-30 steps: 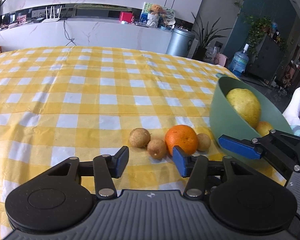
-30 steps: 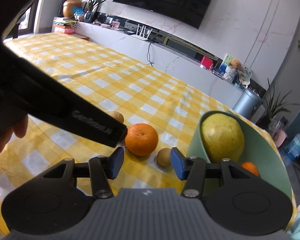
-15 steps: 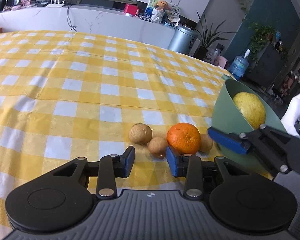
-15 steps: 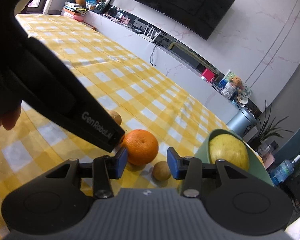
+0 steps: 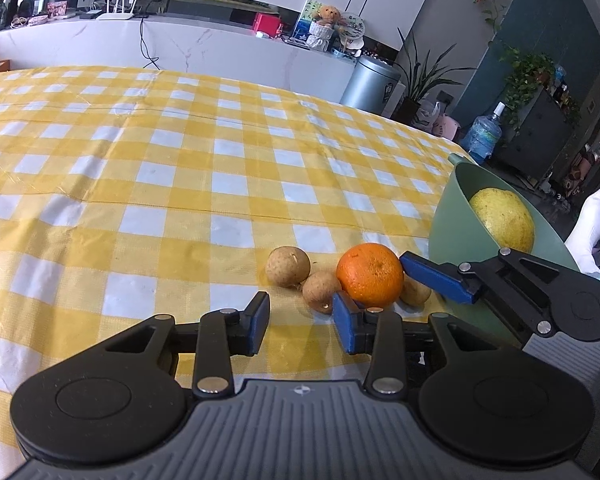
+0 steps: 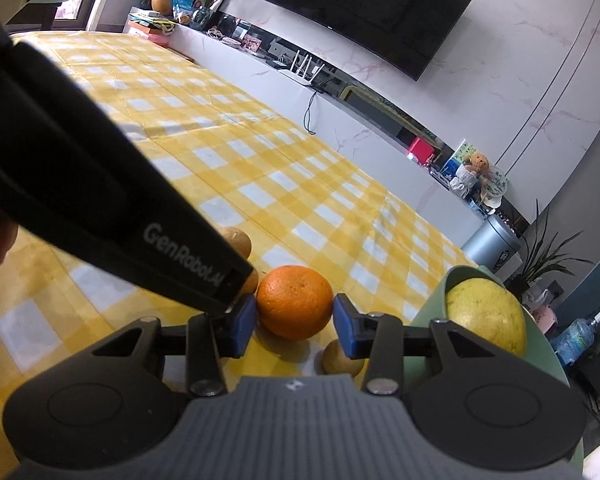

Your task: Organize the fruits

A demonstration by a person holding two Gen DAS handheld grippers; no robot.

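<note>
Orange (image 6: 295, 302) sits on the yellow-check tablecloth (image 5: 180, 184) just beside the green bowl (image 5: 446, 224), in a tight cluster with 3 small brown fruits: 1 at far left (image 5: 288, 266), 1 in front (image 5: 321, 291) touching the orange, 1 tucked between orange and bowl (image 5: 415, 292). Right gripper (image 6: 294, 322) straddles the orange at its widest part, blue pads level with its middle; right-wrist view shows each pad right at the peel with no gap I can make out, so I read it as pinching the orange, though how firm I can't tell. Left gripper (image 5: 301, 322) is part spread, nothing between its pads, aimed at the front brown fruit from just short of it. Handling, my read: orange is firm, round, moderately heavy for its size, pebbled peel gives decent friction, so an equator grip is the right spot; off-centre and it rolls out. It tolerates a squeeze. Brown fruits look light with thin dry skin, likely to skid or crack under a hard pinch; take across the middle, gently. Bowl already holds a big yellow-green citrus (image 5: 502, 219), probably a pomelo, so there's limited room; lower the orange in beside it rather than dropping. Lifting may nudge the touching brown fruits.
</note>
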